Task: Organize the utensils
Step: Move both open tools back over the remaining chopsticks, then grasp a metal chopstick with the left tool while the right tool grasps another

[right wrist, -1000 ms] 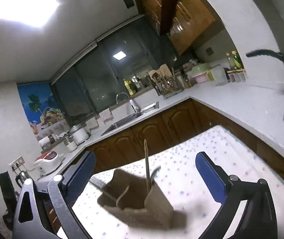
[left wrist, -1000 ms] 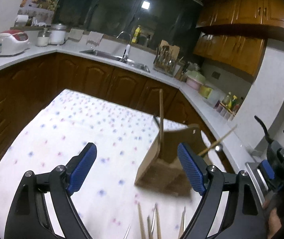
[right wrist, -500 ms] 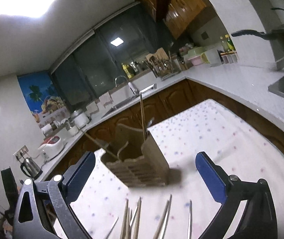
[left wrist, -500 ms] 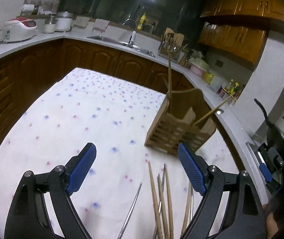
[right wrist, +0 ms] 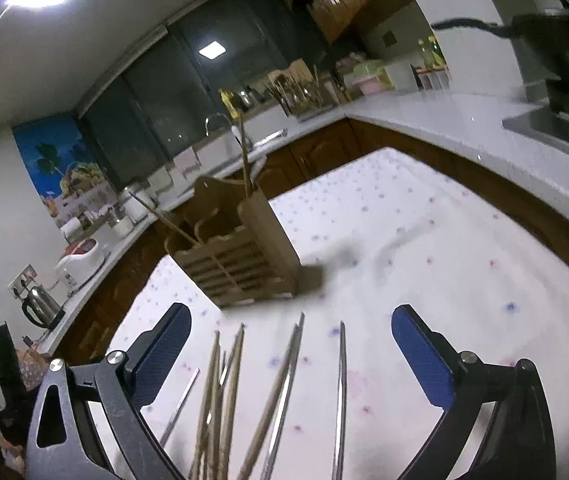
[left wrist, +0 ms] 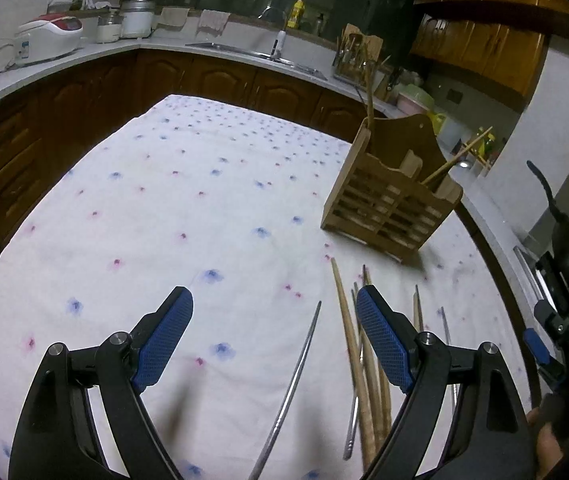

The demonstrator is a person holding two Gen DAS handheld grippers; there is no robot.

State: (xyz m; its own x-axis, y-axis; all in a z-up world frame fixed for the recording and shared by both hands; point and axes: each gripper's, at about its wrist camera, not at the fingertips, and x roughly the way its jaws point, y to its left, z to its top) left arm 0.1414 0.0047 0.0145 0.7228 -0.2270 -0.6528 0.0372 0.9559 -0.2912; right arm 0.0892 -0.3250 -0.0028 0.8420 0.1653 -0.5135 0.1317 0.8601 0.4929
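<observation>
- Hovering over the spotted tablecloth (left wrist: 172,208), the left gripper (left wrist: 274,322) stands released, nothing between its blue pads; the right gripper (right wrist: 290,342) is likewise spread wide and empty.
- Risk: the loose chopsticks (left wrist: 358,364) lie bunched and crossing in the lower right of the left view. A wide closing there would likely catch several at once, or roll one away across the cloth.
- Risk: the wooden holder (left wrist: 394,200) is light-looking and tall. A stick pushed in at a slant could tip it or nudge it toward the table edge just beside it.
- Appearance: wooden chopsticks, pale and tapered, mix with thin metal ones (right wrist: 340,384); one metal stick (left wrist: 294,384) lies apart, lower centre.
- Holder: slatted front, arched back, upper right of the left view; at least two sticks already lean inside.
</observation>
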